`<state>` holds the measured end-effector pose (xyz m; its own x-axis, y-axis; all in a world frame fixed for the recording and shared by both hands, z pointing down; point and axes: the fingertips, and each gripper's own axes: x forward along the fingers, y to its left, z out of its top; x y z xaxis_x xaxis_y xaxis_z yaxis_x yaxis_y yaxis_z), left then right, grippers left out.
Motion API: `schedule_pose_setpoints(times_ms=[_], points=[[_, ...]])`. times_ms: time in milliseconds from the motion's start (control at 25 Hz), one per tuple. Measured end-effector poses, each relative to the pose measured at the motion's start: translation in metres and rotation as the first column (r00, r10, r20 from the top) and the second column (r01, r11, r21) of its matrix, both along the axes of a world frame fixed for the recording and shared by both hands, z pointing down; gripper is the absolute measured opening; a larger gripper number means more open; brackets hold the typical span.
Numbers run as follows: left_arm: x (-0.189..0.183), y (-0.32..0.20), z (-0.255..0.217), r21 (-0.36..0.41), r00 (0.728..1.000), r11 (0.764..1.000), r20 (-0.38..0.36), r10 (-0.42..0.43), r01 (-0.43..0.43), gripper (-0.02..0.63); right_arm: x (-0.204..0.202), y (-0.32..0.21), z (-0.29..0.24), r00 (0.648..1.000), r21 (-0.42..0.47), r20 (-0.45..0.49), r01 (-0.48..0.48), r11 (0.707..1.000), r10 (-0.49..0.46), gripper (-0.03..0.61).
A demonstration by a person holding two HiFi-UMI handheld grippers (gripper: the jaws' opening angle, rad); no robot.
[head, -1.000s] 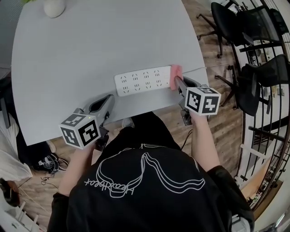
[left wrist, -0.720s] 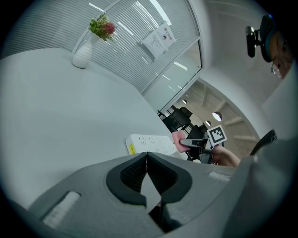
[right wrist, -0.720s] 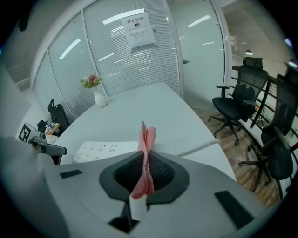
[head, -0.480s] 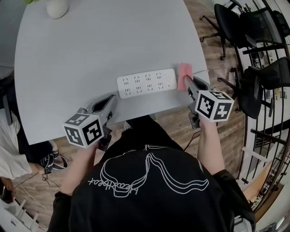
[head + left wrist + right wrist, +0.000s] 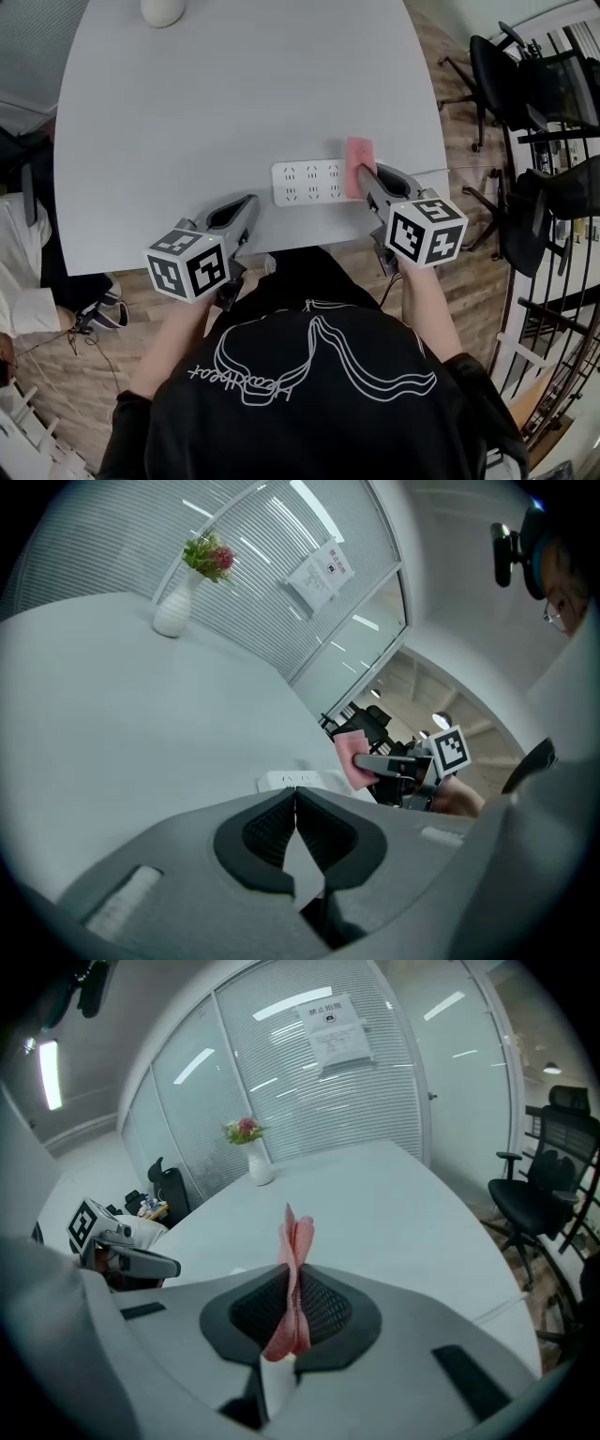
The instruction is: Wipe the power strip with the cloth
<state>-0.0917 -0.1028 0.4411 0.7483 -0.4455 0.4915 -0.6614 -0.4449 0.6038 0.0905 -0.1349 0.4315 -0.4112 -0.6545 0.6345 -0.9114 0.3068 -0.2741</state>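
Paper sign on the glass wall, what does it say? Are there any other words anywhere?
Paper sign: print too small to read.
Shirt: white cursive word, upside down, not legible.
Marker cubes: black-and-white squares, no letters.
Power strip: no label visible.

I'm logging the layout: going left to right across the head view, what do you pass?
Left tool → power strip → pink cloth → black office chairs.
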Motion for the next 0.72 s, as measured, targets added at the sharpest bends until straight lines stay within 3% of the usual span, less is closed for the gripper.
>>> schedule_pose_setpoints(times_ms=[240,400,720], points=[[-0.026,0.002,0.002,0.000,0.999,0.999,0.001,-0.037,0.037,0.014,-0.070,-0.004,0.008,0.992,-0.002,0.036,0.119,0.993,-0.118,0.038],[-0.026,0.004,0.001,-0.001,0.999,0.999,0.004,-0.050,0.050,0.014,-0.091,-0.005,0.009,0.982,-0.008,0.113,0.151,0.989,-0.149,0.038],[-0.029,0.010,0.006,-0.012,0.998,0.998,0.010,-0.068,0.068,0.014,-0.127,0.006,0.031,0.967,-0.037,0.141,0.217,0.975,-0.210,0.038]])
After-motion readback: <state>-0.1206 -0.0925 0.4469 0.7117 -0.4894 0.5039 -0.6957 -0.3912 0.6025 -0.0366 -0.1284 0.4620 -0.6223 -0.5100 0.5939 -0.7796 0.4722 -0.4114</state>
